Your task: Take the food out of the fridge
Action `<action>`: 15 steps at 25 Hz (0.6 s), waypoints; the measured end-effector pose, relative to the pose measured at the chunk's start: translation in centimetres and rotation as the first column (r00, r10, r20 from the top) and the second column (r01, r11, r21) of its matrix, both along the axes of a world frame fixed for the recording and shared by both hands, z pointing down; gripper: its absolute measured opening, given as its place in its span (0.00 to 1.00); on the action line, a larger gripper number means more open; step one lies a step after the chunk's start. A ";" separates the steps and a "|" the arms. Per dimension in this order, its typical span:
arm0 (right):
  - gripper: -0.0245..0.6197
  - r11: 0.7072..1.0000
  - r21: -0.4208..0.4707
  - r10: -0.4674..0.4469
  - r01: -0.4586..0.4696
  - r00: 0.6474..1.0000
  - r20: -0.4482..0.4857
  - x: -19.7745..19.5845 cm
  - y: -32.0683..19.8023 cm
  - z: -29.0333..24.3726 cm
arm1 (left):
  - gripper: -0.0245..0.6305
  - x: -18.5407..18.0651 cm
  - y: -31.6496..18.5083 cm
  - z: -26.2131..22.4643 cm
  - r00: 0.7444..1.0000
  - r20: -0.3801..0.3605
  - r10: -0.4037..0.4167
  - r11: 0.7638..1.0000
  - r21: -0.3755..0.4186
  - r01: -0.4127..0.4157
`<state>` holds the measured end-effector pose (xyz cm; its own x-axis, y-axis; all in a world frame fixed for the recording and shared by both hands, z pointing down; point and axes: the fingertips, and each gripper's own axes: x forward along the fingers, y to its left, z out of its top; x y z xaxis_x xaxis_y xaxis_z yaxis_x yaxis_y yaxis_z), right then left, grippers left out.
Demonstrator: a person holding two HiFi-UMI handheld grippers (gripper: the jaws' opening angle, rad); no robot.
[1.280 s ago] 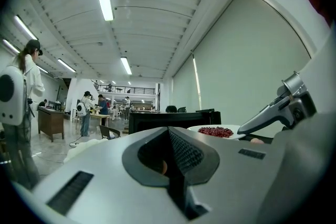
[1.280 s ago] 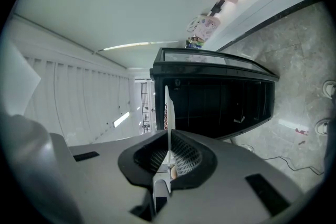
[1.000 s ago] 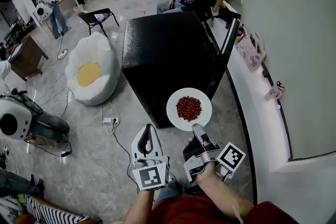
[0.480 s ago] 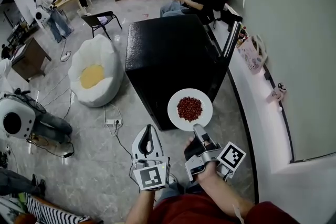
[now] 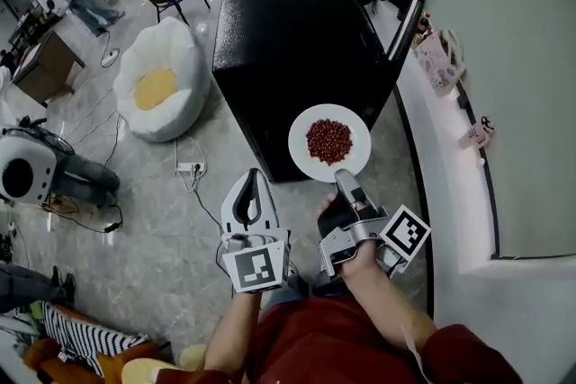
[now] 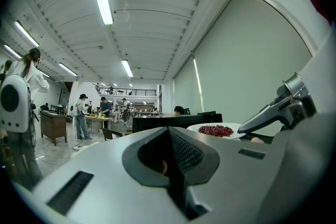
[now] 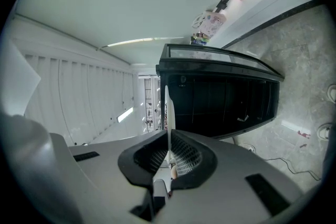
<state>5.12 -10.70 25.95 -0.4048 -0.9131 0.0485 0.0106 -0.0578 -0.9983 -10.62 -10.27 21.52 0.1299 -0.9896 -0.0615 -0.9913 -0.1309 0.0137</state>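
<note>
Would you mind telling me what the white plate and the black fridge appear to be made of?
The plate looks like glazed ceramic or perhaps melamine: plain white and smooth, with a thin stiff rim. The fridge is probably coated metal: black, with a fine speckled sheen on its top.

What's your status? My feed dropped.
Left gripper shut, empty. Right gripper shut on plate rim. Red food on plate, outside black fridge. Nothing blocking.

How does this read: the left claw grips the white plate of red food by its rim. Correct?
No: the right claw grips the white plate of red food by its rim. The right gripper view shows the rim between its jaws.
</note>
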 end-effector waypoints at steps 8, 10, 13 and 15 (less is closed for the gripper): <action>0.09 1.000 -0.008 -0.027 0.027 1.000 0.004 -0.2 0.1 0.3 | 0.06 0.8 -0.1 0.2 1.000 -0.018 0.004 1.000 -0.003 -0.004; 0.09 1.000 -0.011 -0.025 0.025 1.000 0.003 -0.1 0.1 0.3 | 0.06 0.8 -0.1 0.3 1.000 -0.023 0.001 1.000 -0.007 -0.001; 0.09 1.000 -0.016 -0.023 0.023 1.000 0.003 -0.1 0.2 0.4 | 0.06 0.6 0.0 0.5 1.000 0.006 0.002 1.000 -0.026 -0.002; 0.09 1.000 -0.019 -0.023 0.023 1.000 0.003 -0.1 0.3 0.4 | 0.06 0.6 0.1 0.6 1.000 0.003 0.004 1.000 -0.025 -0.004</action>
